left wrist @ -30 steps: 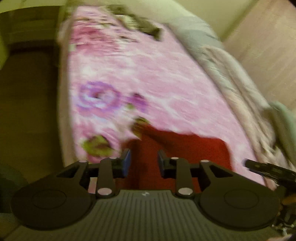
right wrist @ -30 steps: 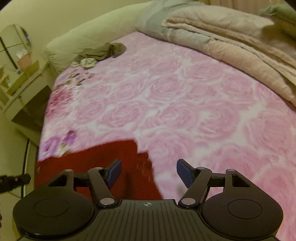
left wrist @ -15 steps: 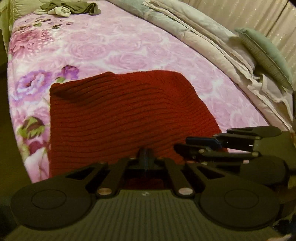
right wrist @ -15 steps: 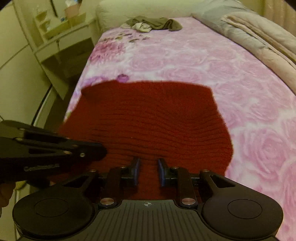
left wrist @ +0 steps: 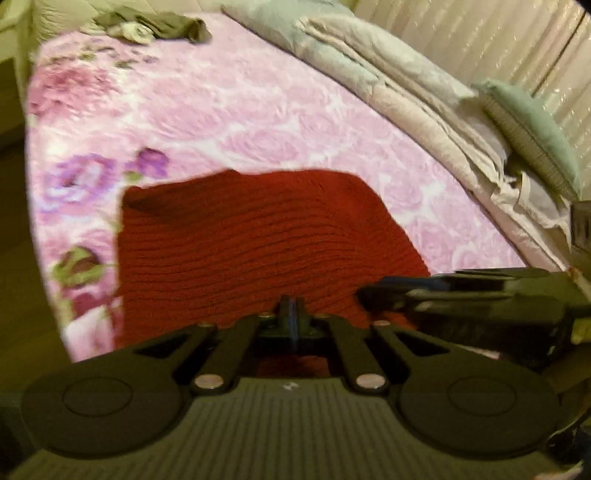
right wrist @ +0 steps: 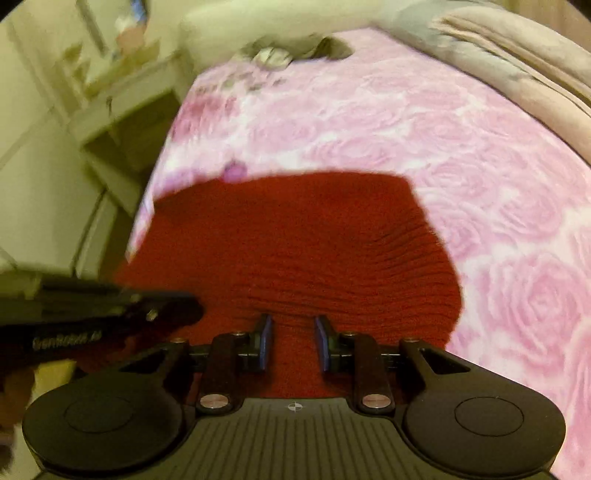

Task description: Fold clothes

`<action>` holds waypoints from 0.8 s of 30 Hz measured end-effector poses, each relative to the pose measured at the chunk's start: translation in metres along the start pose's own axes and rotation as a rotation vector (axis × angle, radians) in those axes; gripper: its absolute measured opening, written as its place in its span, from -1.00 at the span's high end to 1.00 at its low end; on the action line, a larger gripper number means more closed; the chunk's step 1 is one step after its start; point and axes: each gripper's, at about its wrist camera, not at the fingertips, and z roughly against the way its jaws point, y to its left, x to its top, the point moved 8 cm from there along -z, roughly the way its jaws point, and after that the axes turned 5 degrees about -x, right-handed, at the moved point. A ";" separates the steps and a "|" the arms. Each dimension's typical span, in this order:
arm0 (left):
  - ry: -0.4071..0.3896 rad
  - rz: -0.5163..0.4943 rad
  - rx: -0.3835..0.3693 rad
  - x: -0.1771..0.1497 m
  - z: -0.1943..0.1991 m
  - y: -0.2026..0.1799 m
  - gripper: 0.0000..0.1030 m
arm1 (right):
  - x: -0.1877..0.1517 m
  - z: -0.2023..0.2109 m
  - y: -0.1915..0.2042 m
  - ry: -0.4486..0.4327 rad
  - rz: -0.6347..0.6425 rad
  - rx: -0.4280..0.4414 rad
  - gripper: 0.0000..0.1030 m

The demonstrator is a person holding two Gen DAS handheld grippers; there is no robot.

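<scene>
A red ribbed knit garment (left wrist: 258, 240) lies on the pink floral bed, near its left edge; it also shows in the right wrist view (right wrist: 303, 236). My left gripper (left wrist: 291, 314) is shut on the garment's near edge. My right gripper (right wrist: 293, 341) sits over the same near edge with a narrow gap between its blue pads (right wrist: 266, 341); red cloth shows in the gap, and the pads do not touch each other. Each gripper appears from the side in the other's view, the right one (left wrist: 461, 291) and the left one (right wrist: 103, 314).
A pink rose-patterned bedspread (left wrist: 240, 122) covers the bed. A folded beige and grey quilt (left wrist: 406, 96) and a green pillow (left wrist: 532, 125) lie along the right side. Olive and white clothes (left wrist: 155, 27) lie at the far end. A white bedside shelf (right wrist: 122, 99) stands left.
Both grippers came down to the garment's near edge and closed in. The left shut fully on the cloth. The right narrowed from wide open to a small gap, slightly wider now than half a second ago.
</scene>
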 end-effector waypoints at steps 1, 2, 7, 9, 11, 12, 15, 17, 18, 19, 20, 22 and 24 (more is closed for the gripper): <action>-0.001 -0.002 0.006 -0.002 0.003 -0.001 0.98 | 0.000 0.009 0.000 -0.006 -0.015 -0.002 0.54; -0.001 -0.003 0.012 -0.003 0.007 -0.002 0.99 | 0.000 0.017 0.001 -0.010 -0.028 -0.004 0.54; -0.004 -0.012 0.044 -0.011 0.023 -0.006 0.99 | -0.012 0.016 0.010 0.021 -0.013 -0.003 0.55; -0.005 -0.015 0.056 -0.015 0.029 -0.007 0.96 | -0.024 -0.003 0.016 0.050 0.045 -0.046 0.55; -0.020 0.007 0.073 -0.017 0.016 0.003 0.94 | -0.026 -0.015 0.018 0.046 0.073 -0.062 0.55; -0.026 0.008 0.080 -0.015 0.014 0.005 0.94 | -0.026 -0.021 0.019 0.042 0.085 -0.070 0.55; -0.015 0.001 0.094 -0.010 0.012 0.006 0.94 | -0.023 -0.024 0.018 0.078 0.109 -0.068 0.55; 0.004 0.030 0.085 -0.006 0.018 0.007 0.95 | -0.019 -0.018 0.014 0.108 0.108 -0.032 0.54; 0.004 0.041 0.081 -0.002 0.024 0.007 0.96 | -0.014 -0.013 0.013 0.117 0.101 -0.011 0.54; -0.006 0.053 0.078 0.005 0.030 0.009 0.96 | -0.006 -0.008 0.011 0.098 0.084 0.003 0.54; -0.025 0.057 0.072 0.013 0.033 0.010 0.97 | 0.004 -0.003 0.007 0.073 0.066 0.015 0.54; -0.063 0.066 0.059 0.030 0.039 0.013 0.97 | 0.023 0.002 0.003 0.012 0.067 0.004 0.54; -0.089 0.055 0.051 0.047 0.032 0.017 0.97 | 0.040 -0.005 0.004 -0.035 0.092 0.010 0.54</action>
